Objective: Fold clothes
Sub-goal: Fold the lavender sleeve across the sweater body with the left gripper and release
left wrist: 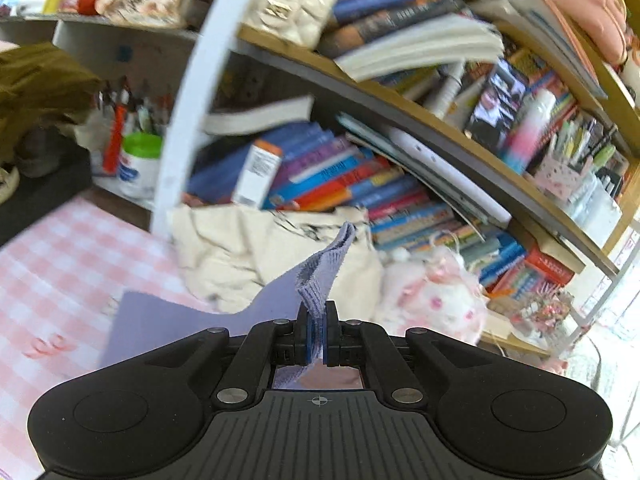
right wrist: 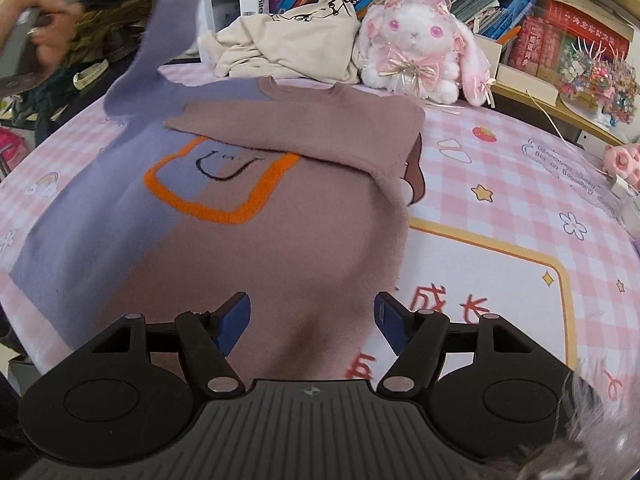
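Two views split the scene between them. Only the left wrist view shows the left gripper [left wrist: 316, 332], low at centre, clamped on the ribbed cuff of a lilac sleeve [left wrist: 320, 280], lifted in front of the crowded bookshelf [left wrist: 400, 92]. Only the right wrist view shows the whole sweater [right wrist: 240, 216], lilac on its left part and mauve on its right, lying flat across the pink checked surface [right wrist: 500, 160], its mauve sleeve folded over the chest. That lilac sleeve rises toward the upper left of the frame. The right gripper [right wrist: 314, 320] hovers at bottom centre above the hem, fingers spread wide, holding nothing. A plush rabbit [right wrist: 420, 40] sits just beyond the collar.
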A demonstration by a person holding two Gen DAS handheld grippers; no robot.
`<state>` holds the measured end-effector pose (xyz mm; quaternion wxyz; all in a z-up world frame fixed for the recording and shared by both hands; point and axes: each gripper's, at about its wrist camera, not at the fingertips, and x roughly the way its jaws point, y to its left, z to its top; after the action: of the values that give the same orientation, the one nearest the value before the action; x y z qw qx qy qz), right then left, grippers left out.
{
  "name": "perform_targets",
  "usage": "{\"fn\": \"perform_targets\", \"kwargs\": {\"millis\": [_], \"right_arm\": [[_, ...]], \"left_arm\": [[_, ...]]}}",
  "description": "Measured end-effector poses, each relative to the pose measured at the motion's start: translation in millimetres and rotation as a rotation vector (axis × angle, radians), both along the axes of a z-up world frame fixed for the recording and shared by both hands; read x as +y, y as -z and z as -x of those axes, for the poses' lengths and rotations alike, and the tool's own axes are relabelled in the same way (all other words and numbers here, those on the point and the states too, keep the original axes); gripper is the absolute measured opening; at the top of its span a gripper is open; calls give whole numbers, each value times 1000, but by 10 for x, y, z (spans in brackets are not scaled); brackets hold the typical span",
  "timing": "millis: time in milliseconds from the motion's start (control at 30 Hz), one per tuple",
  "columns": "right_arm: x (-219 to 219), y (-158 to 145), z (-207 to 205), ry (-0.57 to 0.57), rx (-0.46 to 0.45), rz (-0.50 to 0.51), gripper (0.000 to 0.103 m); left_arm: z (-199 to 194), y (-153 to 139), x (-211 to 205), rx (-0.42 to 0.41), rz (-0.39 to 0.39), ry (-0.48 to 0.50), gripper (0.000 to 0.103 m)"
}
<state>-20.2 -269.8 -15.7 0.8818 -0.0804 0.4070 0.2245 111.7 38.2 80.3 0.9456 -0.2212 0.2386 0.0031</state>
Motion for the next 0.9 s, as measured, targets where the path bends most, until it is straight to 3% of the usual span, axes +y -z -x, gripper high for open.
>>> {"fn": "perform_targets", "kwargs": {"millis": [300, 733, 833, 867, 900], "right_arm": [[-301, 29, 8, -14, 13, -26, 67], [-468, 47, 13, -11, 26, -27, 67], [-478, 49, 16, -10, 29, -28, 67], [-478, 49, 18, -10, 31, -30, 67], [-476, 50, 21, -13, 33, -32, 67]], "left_arm": [[-174, 126, -584, 47, -27, 56, 3], [-400, 382, -1011, 135, -29, 116, 5], [-427, 416, -1092, 175, -22, 149, 40], [-408, 402, -1110, 170, -11, 156, 63], [-370, 374, -1116, 152, -3, 160, 72]]}}
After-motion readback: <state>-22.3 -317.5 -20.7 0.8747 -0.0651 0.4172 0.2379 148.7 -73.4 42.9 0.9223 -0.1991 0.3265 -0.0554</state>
